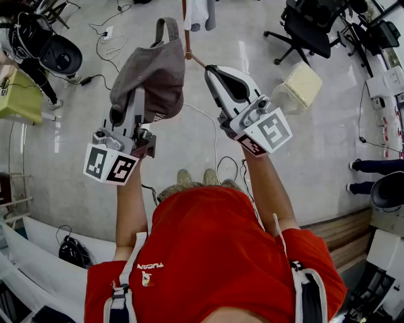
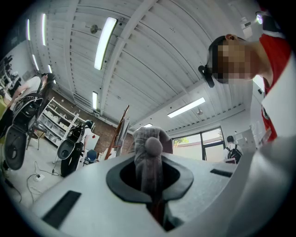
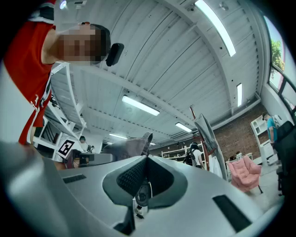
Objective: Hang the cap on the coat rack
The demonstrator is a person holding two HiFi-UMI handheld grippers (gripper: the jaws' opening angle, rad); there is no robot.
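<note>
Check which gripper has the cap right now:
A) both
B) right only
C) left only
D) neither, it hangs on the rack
C: the cap is pinched in the left gripper, its fabric showing between the closed jaws in the left gripper view. The right gripper has its jaws together with nothing between them.

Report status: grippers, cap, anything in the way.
Left gripper shut on cap, held up. Right gripper shut, empty, beside it. Coat rack ahead, cap not hung. White garment on rack.
</note>
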